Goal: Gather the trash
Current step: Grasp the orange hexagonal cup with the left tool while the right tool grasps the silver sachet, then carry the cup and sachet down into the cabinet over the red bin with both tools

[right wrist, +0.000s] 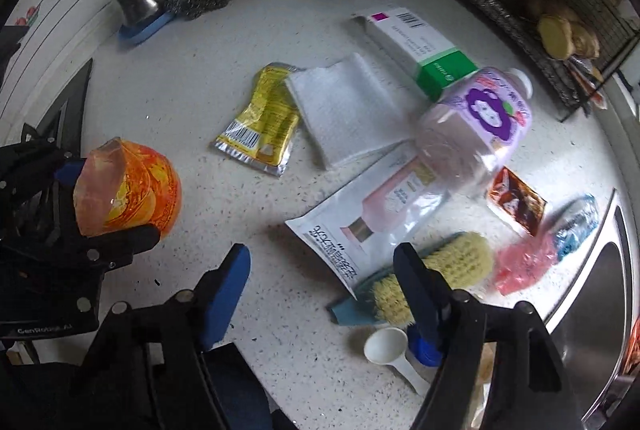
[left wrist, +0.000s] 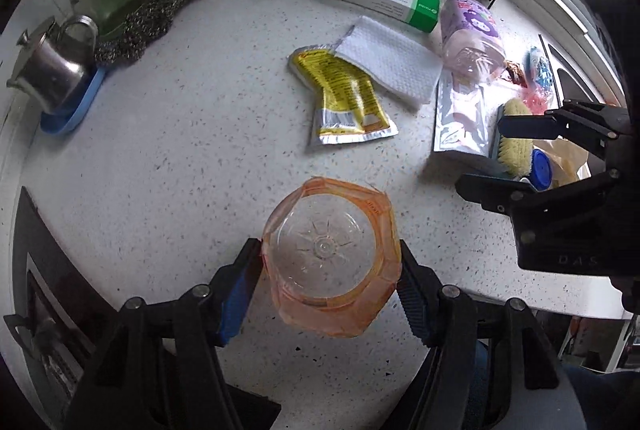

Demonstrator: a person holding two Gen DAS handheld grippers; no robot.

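Visibly crumpled orange plastic bottle point(left wrist: 332, 258)

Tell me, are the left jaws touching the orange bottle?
Touching. The left wrist view shows the left gripper with both jaws pressed against the orange bottle.

Speckled counter point(left wrist: 180, 157): yellow sachet point(left wrist: 344, 97), white cloth point(left wrist: 392, 65), brush point(right wrist: 432, 270), etc.

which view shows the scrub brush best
The right wrist view: the scrub brush lies close below, bristles and blue base visible, partly behind the right tool's finger. In the left wrist view the brush is small at the edge, partly hidden behind the right tool.
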